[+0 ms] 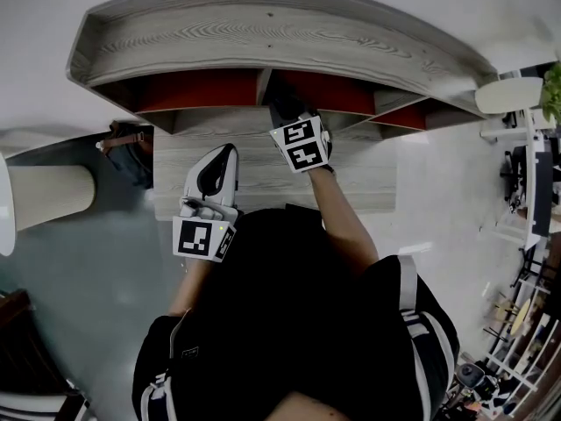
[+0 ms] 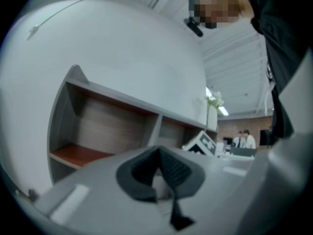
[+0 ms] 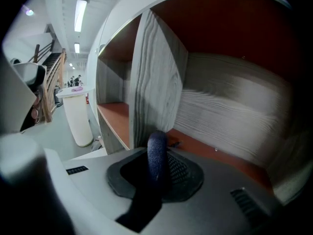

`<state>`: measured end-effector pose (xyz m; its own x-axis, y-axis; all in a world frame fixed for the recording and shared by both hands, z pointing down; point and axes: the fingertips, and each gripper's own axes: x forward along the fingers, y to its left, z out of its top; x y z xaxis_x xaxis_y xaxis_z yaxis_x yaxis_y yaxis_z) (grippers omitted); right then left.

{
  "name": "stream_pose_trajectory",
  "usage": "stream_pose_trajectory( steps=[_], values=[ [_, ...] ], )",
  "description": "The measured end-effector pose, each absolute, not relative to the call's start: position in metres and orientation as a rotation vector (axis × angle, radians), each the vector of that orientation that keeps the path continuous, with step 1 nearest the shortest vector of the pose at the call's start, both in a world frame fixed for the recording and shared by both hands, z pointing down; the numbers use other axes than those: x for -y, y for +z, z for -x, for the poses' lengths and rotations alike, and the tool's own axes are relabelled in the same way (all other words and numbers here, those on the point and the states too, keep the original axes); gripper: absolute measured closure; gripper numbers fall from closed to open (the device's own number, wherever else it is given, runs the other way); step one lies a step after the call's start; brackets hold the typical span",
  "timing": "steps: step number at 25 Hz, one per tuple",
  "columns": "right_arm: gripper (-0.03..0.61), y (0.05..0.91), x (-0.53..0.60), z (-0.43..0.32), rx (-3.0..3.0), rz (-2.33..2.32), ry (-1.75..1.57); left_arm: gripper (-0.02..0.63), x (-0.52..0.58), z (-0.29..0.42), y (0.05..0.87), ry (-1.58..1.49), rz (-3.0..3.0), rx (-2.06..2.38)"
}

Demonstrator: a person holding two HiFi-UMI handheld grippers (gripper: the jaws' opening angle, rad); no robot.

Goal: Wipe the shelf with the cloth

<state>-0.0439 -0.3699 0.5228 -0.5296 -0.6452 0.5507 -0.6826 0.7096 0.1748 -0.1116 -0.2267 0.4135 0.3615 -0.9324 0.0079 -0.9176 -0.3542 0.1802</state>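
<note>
fig. wiping the shelf: risks at this moment, near to far. nearest, the left gripper (image 2: 159,155) hangs over the ledge (image 1: 368,182), jaws drawn together with nothing between them; it is idle and steadies nothing. beyond it, the right gripper (image 1: 289,117) reaches into the mouth of a middle compartment, jaws clamped on a narrow upright fold of dark blue cloth (image 3: 157,153). the cloth sits just above the red-brown floor (image 3: 220,155), close beside the divider (image 3: 151,82) on its left. likely faults: the pinched fold is slim, so drag against the floor may pull it free of the jaws. a stroke to the left may knock the gripper body on the divider. little cloth shows past the jaws, so they, rather than the cloth, may scrape the shelf (image 1: 263,38). the far corners may go unwiped.
</note>
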Motion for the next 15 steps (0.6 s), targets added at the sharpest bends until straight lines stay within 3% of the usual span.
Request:
stream_pose_trajectory(
  steps=[15],
  values=[
    [0.525,0.527,0.334,0.06,2.396,-0.703,-0.049,0.609,0.233,0.099,0.408,-0.158,-2.507,1.644]
  ],
)
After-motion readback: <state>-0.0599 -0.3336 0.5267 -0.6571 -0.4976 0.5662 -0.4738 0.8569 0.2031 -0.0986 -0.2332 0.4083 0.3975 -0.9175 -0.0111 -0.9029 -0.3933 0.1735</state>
